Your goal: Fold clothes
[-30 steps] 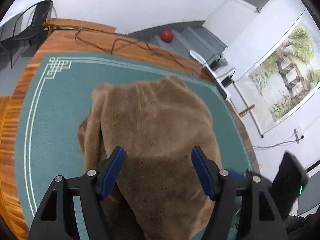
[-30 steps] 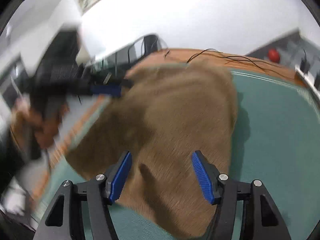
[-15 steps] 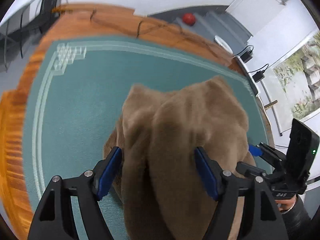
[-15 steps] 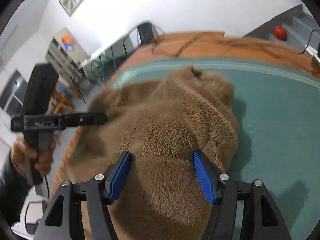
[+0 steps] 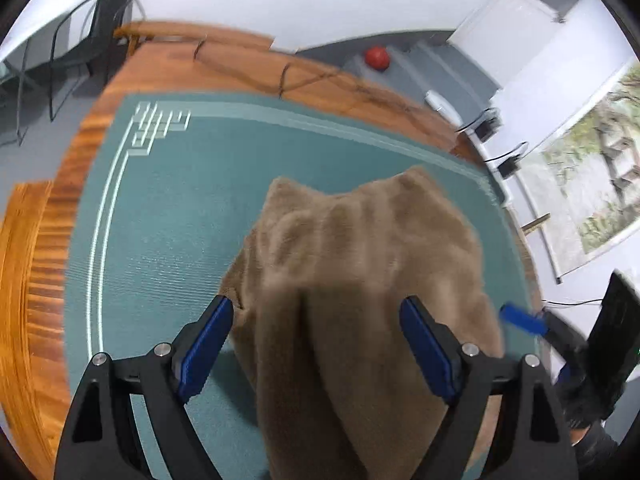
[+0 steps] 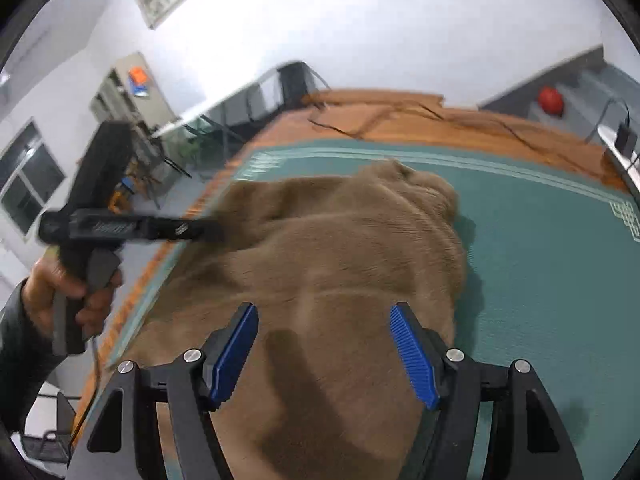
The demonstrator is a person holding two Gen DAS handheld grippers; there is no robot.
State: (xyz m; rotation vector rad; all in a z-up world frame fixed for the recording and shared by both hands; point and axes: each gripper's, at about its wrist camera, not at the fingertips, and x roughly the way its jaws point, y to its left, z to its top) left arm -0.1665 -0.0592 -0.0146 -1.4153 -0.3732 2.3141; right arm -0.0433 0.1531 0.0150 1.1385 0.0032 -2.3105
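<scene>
A brown fleecy garment (image 5: 360, 248) lies bunched on the green mat (image 5: 160, 220). My left gripper (image 5: 316, 308) hangs over its near end with jaws opening. A fold of the cloth rises between the blue pads, and the left pad (image 5: 208, 336) stands apart from it. My right gripper (image 6: 323, 310) is over the same garment (image 6: 340, 248), jaws also opening, the pads wide apart above the pile. In the right wrist view a hand (image 6: 60, 292) holds the left tool, whose tip is at the cloth's left edge. The right tool's blue finger (image 5: 524, 320) shows beside the garment.
The mat (image 6: 540, 240) covers a wooden table (image 5: 60, 280). Dark cables (image 5: 288, 76) run over its far part. A red ball (image 5: 376, 58) lies on the floor behind, a black chair (image 5: 80, 40) at the far left, a hanging painting (image 5: 592, 184) on the right wall.
Both pairs of jaws have spread wider. The garment has sunk from a held-up drape into a lower heap on the mat, and both views have swung slightly.
</scene>
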